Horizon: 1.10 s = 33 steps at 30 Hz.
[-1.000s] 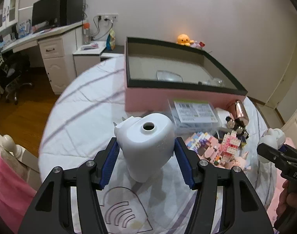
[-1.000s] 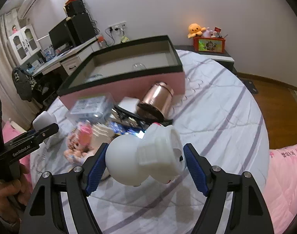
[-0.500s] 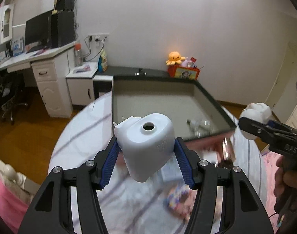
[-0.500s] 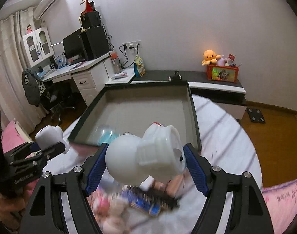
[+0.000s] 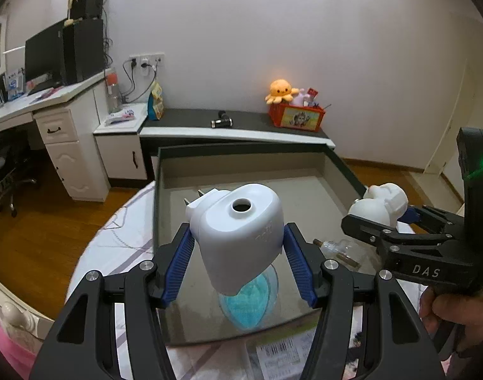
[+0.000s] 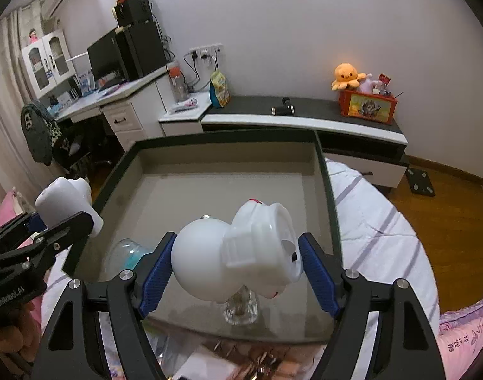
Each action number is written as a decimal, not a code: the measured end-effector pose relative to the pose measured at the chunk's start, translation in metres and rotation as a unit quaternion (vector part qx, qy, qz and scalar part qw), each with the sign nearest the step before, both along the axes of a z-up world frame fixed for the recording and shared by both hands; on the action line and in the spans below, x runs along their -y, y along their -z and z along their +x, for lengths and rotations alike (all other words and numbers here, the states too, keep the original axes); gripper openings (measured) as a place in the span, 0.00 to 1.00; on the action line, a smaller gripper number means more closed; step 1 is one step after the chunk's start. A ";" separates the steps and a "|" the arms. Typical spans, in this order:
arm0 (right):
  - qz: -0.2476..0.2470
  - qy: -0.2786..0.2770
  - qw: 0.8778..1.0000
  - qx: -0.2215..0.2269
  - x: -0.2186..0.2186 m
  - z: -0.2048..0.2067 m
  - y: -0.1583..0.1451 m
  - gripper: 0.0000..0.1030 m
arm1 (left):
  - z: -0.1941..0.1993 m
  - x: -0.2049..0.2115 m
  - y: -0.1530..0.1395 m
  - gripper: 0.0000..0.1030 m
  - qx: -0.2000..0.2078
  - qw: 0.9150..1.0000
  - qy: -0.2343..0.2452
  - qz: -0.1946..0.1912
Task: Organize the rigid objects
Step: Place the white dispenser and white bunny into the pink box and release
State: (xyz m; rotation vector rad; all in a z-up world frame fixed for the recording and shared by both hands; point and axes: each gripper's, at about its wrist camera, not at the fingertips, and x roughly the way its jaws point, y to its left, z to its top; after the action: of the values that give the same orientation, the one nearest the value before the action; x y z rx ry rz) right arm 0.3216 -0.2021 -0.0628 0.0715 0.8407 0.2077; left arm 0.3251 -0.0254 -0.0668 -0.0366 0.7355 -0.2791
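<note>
The left tongs (image 5: 238, 262) pinch a white plastic plug-in device (image 5: 239, 237) and the right tongs (image 6: 236, 272) pinch a white round plastic toy (image 6: 235, 261), both above the big grey open box (image 6: 323, 171). Below them in the box lie a clear dome with a blue inside (image 5: 252, 299) and a small glass bottle (image 6: 241, 307); I judge both carried things must yet be put down, and more things wait on the bed (image 6: 374, 221) beside the box

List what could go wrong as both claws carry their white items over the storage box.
1. The left claw and right claw hang close together over the box; they could collide.
2. A glass bottle and a clear blue-filled piece lie directly beneath; dropping the white plug-in device or round white toy could hit them.
</note>
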 end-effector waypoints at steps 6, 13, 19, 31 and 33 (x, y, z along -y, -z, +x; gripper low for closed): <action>-0.007 0.001 1.000 -0.022 0.002 0.014 0.014 0.76 | 0.017 0.008 0.018 0.58 -0.022 1.000 0.001 0.006; -0.009 0.001 1.000 -0.028 0.002 0.010 0.015 0.82 | 0.014 0.003 0.016 0.92 -0.007 1.000 -0.022 0.020; -0.020 0.022 0.999 -0.017 0.004 -0.007 0.009 0.88 | -0.008 -0.006 0.001 1.00 0.019 0.999 -0.032 0.017; 0.017 0.042 0.998 0.035 0.007 -0.086 -0.026 0.88 | -0.090 -0.022 -0.024 1.00 0.045 0.998 -0.047 0.003; 0.023 0.039 0.998 0.046 0.005 -0.104 -0.032 0.88 | -0.104 -0.022 -0.026 1.00 0.046 0.998 -0.046 0.004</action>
State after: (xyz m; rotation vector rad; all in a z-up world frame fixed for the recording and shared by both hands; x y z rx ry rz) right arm 0.2178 -0.2069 -0.0309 0.1363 0.7400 0.1565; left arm 0.2215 -0.0038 -0.0410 -0.0503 0.6415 -0.1887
